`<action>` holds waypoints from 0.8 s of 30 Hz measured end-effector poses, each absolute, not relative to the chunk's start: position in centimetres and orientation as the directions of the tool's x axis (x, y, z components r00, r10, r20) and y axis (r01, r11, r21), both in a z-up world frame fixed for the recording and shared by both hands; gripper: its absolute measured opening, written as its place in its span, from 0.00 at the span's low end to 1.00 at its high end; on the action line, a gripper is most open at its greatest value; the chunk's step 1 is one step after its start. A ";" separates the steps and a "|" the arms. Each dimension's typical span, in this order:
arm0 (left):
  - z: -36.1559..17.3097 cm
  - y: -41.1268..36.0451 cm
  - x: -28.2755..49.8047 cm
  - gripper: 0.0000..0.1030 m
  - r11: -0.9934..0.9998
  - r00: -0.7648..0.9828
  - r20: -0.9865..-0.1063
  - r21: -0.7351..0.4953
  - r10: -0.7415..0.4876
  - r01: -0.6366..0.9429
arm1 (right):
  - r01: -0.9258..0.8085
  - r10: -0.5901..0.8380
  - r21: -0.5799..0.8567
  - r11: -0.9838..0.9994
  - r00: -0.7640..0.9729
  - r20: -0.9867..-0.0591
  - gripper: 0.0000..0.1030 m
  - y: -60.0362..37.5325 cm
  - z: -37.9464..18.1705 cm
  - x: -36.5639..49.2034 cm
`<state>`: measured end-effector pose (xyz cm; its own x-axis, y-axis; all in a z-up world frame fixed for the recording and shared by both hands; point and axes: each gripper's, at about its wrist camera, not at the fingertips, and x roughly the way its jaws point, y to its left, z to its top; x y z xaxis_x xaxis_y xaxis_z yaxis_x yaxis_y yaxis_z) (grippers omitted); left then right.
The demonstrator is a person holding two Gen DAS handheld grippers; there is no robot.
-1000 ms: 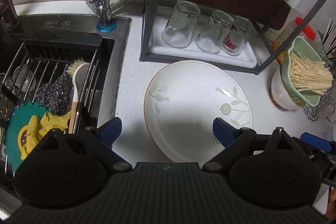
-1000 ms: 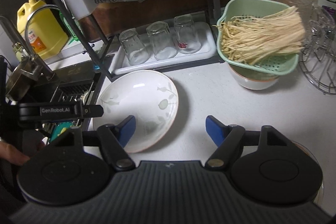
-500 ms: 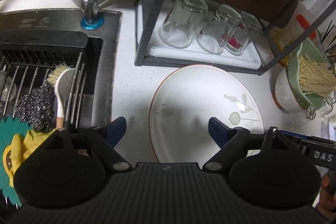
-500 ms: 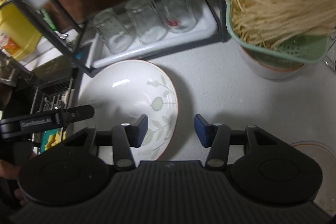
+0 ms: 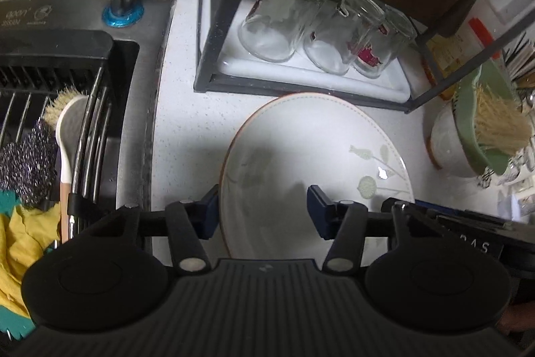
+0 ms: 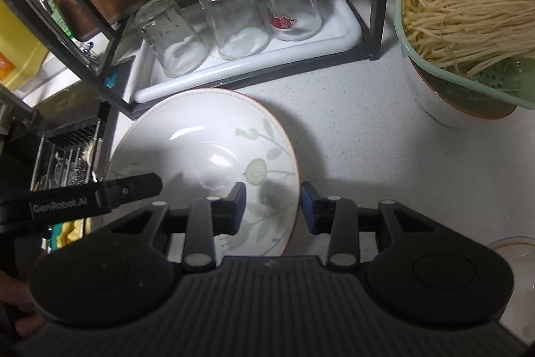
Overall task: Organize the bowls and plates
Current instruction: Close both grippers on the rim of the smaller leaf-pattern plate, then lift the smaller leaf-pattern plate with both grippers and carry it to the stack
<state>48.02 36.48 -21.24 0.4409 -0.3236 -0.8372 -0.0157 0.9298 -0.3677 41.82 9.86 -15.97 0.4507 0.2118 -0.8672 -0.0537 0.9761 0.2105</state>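
On the white counter [image 6: 351,129], just in front of the rack's tray of upturned glasses [image 6: 234,19], lay the leaf-patterned plate [image 5: 311,156]. My left gripper [image 5: 264,209] and right gripper [image 6: 272,206] each straddled one side of its rim, jaws just closing, pads not yet pressing.

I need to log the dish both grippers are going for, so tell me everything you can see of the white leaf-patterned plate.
The plate is round, shallow and glossy white, ceramic by its look, with a thin orange rim line and pale green leaf sprigs inside. It is empty and lies flat on the speckled white counter, in front of the rack tray. The left gripper straddles its left rim and the right gripper its right rim; both have just been closing, pads not visibly pressing yet.
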 end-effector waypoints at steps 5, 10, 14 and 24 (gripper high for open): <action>-21.6 36.5 48.2 0.56 0.927 0.467 -0.822 -0.374 -0.327 -0.007 | -0.044 0.204 0.206 0.978 0.431 -0.879 0.26 9.8 -16.7 42.3; -21.6 36.9 48.6 0.55 0.914 0.461 -0.819 -0.403 -0.343 -0.036 | -0.045 0.226 0.227 0.973 0.410 -0.884 0.26 9.7 -16.7 42.6; -21.2 37.3 48.5 0.55 0.904 0.468 -0.811 -0.423 -0.351 -0.054 | -0.024 0.274 0.286 0.958 0.373 -0.887 0.26 9.0 -16.8 42.6; -20.2 36.8 47.6 0.54 0.887 0.449 -0.804 -0.458 -0.390 -0.049 | -0.020 0.324 0.339 0.940 0.354 -0.877 0.26 7.4 -15.5 40.8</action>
<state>47.62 36.77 -20.20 0.4489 -0.3905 -0.8037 -0.0490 0.8874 -0.4584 40.78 7.41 -15.47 0.3539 0.3240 -0.8774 -0.0199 0.9405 0.3393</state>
